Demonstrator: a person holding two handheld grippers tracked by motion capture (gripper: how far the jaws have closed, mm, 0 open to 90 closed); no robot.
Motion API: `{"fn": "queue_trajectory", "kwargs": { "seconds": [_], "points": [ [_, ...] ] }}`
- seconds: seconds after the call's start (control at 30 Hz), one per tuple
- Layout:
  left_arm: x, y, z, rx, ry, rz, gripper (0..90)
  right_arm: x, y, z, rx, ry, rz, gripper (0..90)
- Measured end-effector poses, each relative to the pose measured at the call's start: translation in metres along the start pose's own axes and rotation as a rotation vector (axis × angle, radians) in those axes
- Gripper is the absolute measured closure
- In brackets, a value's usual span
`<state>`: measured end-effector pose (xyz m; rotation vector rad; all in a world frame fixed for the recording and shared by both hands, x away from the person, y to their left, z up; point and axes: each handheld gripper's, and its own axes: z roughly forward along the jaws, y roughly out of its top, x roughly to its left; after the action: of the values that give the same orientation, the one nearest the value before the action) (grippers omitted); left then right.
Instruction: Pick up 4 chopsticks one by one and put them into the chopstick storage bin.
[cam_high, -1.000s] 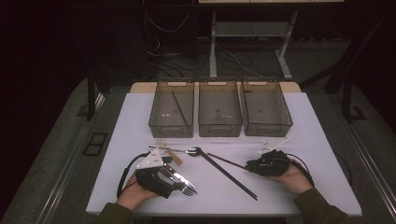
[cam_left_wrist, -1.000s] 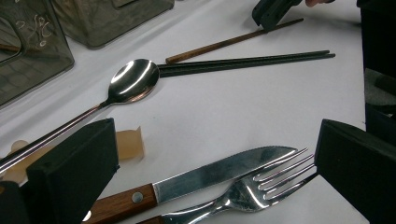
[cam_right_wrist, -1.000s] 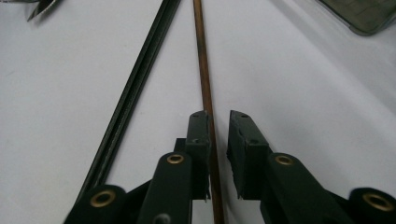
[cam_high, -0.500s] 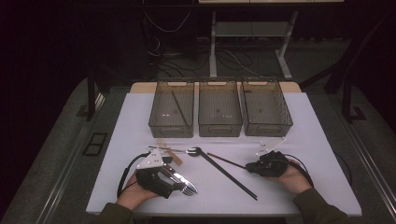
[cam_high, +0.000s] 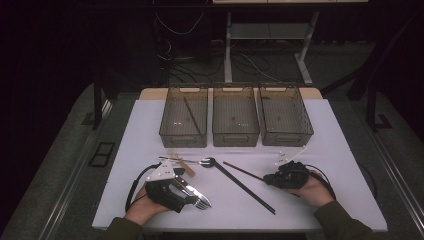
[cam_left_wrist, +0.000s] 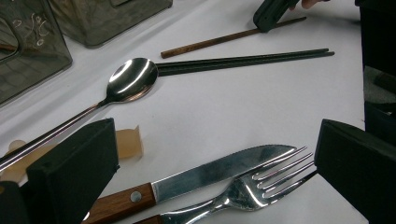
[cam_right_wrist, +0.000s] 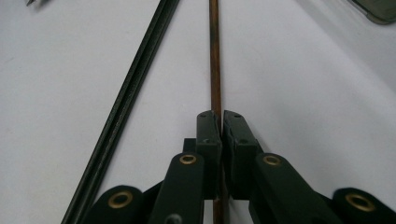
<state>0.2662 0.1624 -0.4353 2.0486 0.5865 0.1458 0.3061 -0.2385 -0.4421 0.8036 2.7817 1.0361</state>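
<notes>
Cutlery between open jaws
The left hand-held gripper (cam_left_wrist: 210, 163) stands wide around a knife (cam_left_wrist: 201, 175) and fork (cam_left_wrist: 247, 189) on the white surface (cam_left_wrist: 224, 107); beyond lie a spoon (cam_left_wrist: 130, 81), 2 black chopsticks (cam_left_wrist: 243, 60) and a brown chopstick (cam_left_wrist: 210, 43).

The brown chopstick (cam_right_wrist: 215, 60) vanishes between the right claw (cam_right_wrist: 221, 122) and runs off the top edge. The knife (cam_left_wrist: 205, 175) and fork (cam_left_wrist: 252, 186) handles are cut off below (left gripper view).
</notes>
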Motion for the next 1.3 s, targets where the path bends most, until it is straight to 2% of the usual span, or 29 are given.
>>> {"fn": "queue_trajectory", "kwargs": {
  "seconds": [0.7, 1.3],
  "points": [
    [0.0, 0.0, 0.0, 0.004, -0.001, 0.0, 0.0, -0.003, 0.004, -0.016, -0.061, -0.001, 0.016, 85.8],
    [0.0, -0.001, 0.002, 0.014, -0.006, 0.002, 0.0, -0.006, 0.01, -0.033, -0.147, 0.009, 0.033, 85.8]
  ]
}}
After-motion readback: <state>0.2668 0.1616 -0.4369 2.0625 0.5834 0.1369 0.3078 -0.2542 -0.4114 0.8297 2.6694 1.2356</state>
